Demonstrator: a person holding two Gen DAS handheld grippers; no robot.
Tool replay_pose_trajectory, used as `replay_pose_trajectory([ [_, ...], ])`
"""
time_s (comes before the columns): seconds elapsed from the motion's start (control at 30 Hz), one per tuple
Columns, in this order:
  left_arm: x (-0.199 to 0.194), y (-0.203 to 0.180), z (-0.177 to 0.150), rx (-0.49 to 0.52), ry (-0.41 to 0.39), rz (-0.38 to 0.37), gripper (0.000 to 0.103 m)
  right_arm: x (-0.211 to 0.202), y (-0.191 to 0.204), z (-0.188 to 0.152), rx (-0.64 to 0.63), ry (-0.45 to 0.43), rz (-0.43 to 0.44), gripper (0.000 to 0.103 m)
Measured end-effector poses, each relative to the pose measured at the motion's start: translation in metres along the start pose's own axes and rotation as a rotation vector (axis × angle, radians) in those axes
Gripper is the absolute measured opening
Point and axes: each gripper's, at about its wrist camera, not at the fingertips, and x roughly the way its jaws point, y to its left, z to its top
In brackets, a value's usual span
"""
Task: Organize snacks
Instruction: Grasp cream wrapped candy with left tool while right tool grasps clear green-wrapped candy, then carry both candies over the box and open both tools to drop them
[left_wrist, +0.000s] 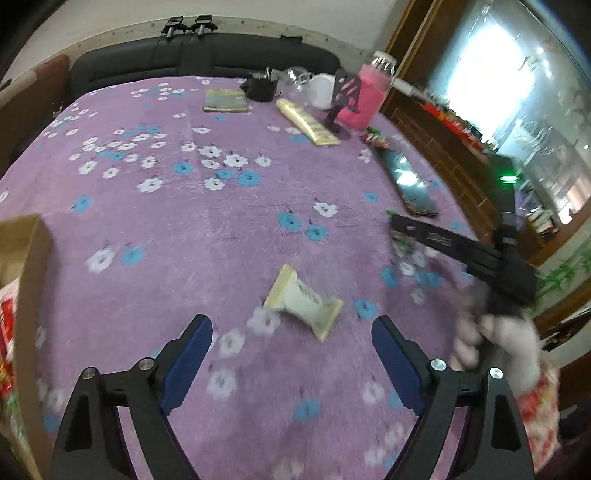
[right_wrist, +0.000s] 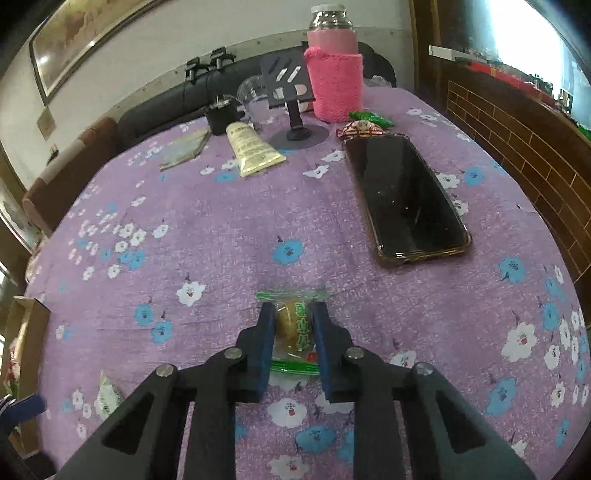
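Note:
On the purple flowered cloth lies a cream snack packet (left_wrist: 303, 301), just ahead of my left gripper (left_wrist: 291, 339), which is open with nothing between its blue pads. The same packet (right_wrist: 107, 397) shows at the lower left of the right wrist view. My right gripper (right_wrist: 293, 314) is shut on a clear, green-edged snack wrapper (right_wrist: 293, 328) with a brownish piece inside, down at the cloth. In the left wrist view that gripper (left_wrist: 397, 225) reaches in from the right, held by a hand (left_wrist: 491, 343). A cardboard box (left_wrist: 29, 258) with red packets stands at the left edge.
A phone (right_wrist: 406, 195) lies to the right of centre. Behind it are a green candy (right_wrist: 369, 117) and a red-and-white candy (right_wrist: 360, 129). At the back stand a pink-sleeved bottle (right_wrist: 334, 85), a phone stand (right_wrist: 291, 99), a cream tube (right_wrist: 251, 147) and a plastic cup (right_wrist: 253, 96).

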Motion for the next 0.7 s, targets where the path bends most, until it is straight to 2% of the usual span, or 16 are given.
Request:
replay_pose_trajectory([
  [0.17, 0.039, -0.014, 0.007, 0.05, 0.057, 0.047, 0.089, -0.006, -0.007, 0.0, 0.035, -0.003, 0.047, 0.019],
  [0.2, 0.04, -0.017, 0.006, 0.076, 0.04, 0.071, 0.08, -0.006, -0.007, 0.0, 0.037, -0.004, 0.05, 0.019],
  [0.23, 0.041, -0.024, 0.004, 0.123, 0.022, 0.096, 0.057, -0.008, -0.008, 0.0, 0.041, -0.007, 0.054, 0.019],
  [0.27, 0.042, -0.029, 0.002, 0.162, 0.01, 0.119, 0.05, -0.008, -0.008, 0.0, 0.042, -0.01, 0.056, 0.019],
  [0.33, 0.04, -0.029, 0.0, 0.168, 0.009, 0.105, 0.04, -0.011, -0.009, 0.0, 0.047, -0.021, 0.059, 0.019],
  [0.57, 0.008, -0.007, -0.002, 0.081, -0.051, 0.053, 0.038, -0.018, -0.006, 0.0, 0.044, -0.057, 0.062, 0.019],
  [0.7, -0.032, 0.021, -0.016, -0.002, -0.102, 0.012, 0.038, -0.02, -0.001, -0.002, 0.026, -0.07, 0.081, 0.019],
])
